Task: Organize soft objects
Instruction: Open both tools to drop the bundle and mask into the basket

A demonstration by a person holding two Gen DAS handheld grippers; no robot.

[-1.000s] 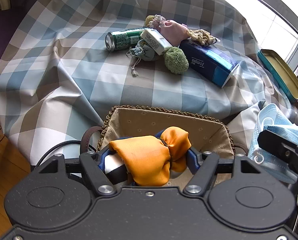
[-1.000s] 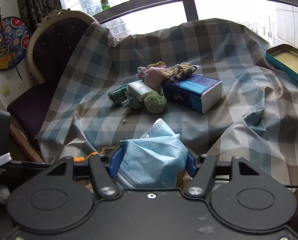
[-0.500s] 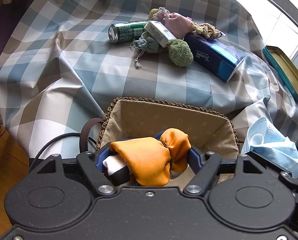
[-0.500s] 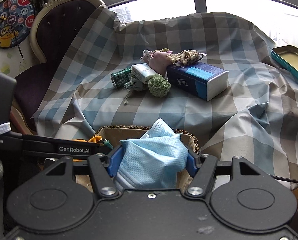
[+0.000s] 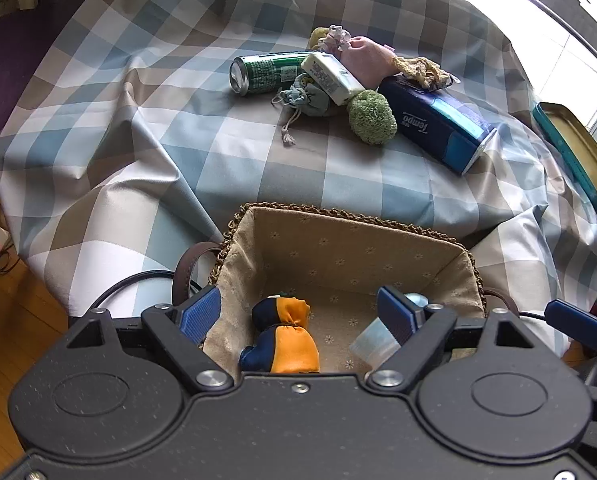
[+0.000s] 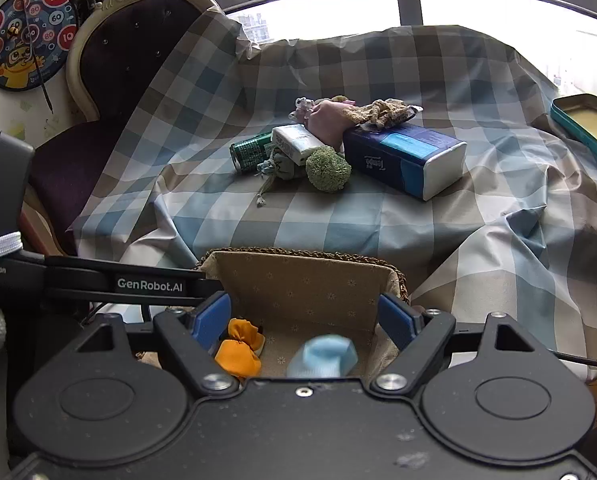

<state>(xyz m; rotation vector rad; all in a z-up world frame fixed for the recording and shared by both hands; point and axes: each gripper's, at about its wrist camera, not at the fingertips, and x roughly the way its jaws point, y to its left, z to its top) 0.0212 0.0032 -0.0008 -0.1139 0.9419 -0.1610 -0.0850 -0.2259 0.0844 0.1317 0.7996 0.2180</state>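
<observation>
Now both claws hang over the lined basket, and both sets of jaws have just been opening. Left claw is spread wide, pinching nothing; the orange and navy pouch lies on the basket floor below it. Right claw is spread too, and the blue face mask, blurred, sits loose inside the basket beside the pouch. Beyond the basket, on the checked tabletop, wait the green pom-pom, pink pouch, tissue box and can.
</observation>
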